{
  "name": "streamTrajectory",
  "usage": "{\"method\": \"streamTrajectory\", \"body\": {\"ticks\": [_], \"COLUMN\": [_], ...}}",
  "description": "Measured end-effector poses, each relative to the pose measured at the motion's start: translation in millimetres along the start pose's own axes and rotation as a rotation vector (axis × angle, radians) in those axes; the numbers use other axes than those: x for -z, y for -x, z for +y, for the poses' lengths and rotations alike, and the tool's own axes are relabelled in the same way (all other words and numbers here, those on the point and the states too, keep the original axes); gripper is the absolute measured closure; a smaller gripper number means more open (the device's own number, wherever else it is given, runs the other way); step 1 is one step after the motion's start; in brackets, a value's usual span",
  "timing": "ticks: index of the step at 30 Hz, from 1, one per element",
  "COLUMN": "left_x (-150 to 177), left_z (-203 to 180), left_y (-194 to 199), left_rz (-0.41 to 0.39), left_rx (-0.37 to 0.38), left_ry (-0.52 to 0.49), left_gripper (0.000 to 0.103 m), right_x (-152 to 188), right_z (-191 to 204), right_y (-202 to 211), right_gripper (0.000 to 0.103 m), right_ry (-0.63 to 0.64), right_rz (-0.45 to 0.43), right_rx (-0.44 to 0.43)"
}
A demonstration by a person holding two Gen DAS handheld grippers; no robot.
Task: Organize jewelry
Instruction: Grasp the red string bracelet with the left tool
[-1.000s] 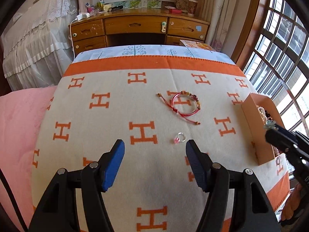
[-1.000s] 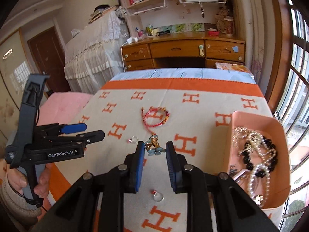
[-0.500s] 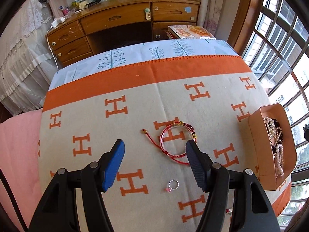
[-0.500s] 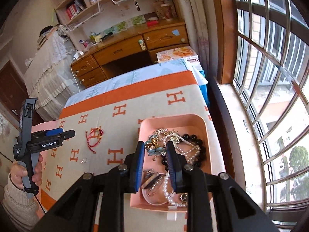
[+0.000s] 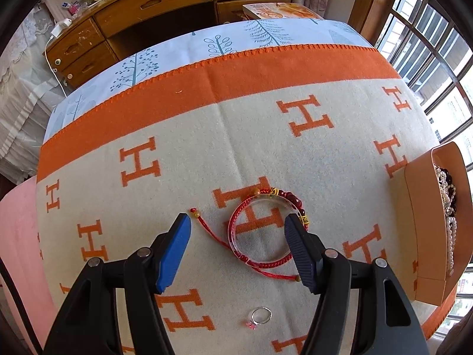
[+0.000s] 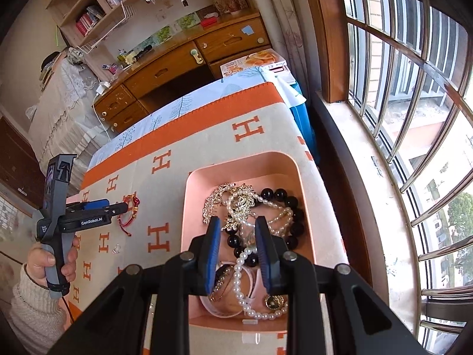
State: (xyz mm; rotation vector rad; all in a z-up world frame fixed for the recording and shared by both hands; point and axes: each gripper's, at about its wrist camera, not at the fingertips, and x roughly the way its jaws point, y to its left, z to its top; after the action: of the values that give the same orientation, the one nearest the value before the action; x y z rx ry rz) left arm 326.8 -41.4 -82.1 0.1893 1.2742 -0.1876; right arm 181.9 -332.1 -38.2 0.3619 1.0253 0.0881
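A wooden desk (image 6: 189,59) with several drawers stands against the far wall, its top crowded with small items. Above it, open shelves (image 6: 97,6) hold books, and a white wire rack hangs beneath them. To the left, a piece of furniture lies under a white lace cover (image 6: 63,100). A dark wooden door (image 6: 11,159) shows at the left edge. On the right, a curved bay window (image 6: 414,103) — wood-framed, with metal bars — lets in bright daylight; a tree and buildings appear outside. Pale patterned curtains (image 6: 292,38) hang beside the window frame.
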Motion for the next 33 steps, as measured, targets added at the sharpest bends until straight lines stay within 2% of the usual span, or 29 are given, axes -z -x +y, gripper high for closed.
{"method": "streamTrajectory", "body": {"ticks": [6, 12, 15, 16, 17, 21, 25, 33], "left_x": [-6.0, -9.9, -10.3, -10.1, -9.5, -4.8, -1.2, 6.0], "left_z": [-0.5, -2.9, -2.2, -2.5, -3.0, -0.6, -6.1, -61.1], "left_y": [-8.6, -15.3, -14.9, -14.4, -14.3, -8.6, 17.3, 82.9], "left_rz": [0.015, 0.020, 0.032, 0.032, 0.033, 0.025, -0.025, -0.126], "left_rx": [-0.009, -0.018, 0.026, 0.021, 0.020, 0.052, 0.091, 0.184], "left_ry": [-0.008, -0.036, -0.024, -0.023, -0.021, 0.027, 0.043, -0.058], "left_gripper": [0.039, 0.054, 0.082, 0.096, 0.098, 0.099, 0.099, 0.099], "right_x": [0.8, 3.8, 6.4, 7.2, 7.9, 9.6, 11.6, 16.9], "right_z": [1.3, 4.1, 6.2, 6.8, 7.5, 9.2, 11.0, 6.9], "right_y": [0.0, 0.2, 0.1, 0.1, 0.2, 2.6, 8.3, 18.9], "right_gripper": [0.079, 0.079, 0.079, 0.079, 0.079, 0.079, 0.079, 0.079], "right_ry": [0.000, 0.007, 0.008, 0.009, 0.009, 0.008, 0.017, 0.010], "right_rz": [-0.001, 0.000, 0.003, 0.004, 0.004, 0.000, -0.015, -0.040], "right_rx": [-0.008, -0.018, -0.024, -0.024, -0.026, -0.038, -0.044, -0.054]}}
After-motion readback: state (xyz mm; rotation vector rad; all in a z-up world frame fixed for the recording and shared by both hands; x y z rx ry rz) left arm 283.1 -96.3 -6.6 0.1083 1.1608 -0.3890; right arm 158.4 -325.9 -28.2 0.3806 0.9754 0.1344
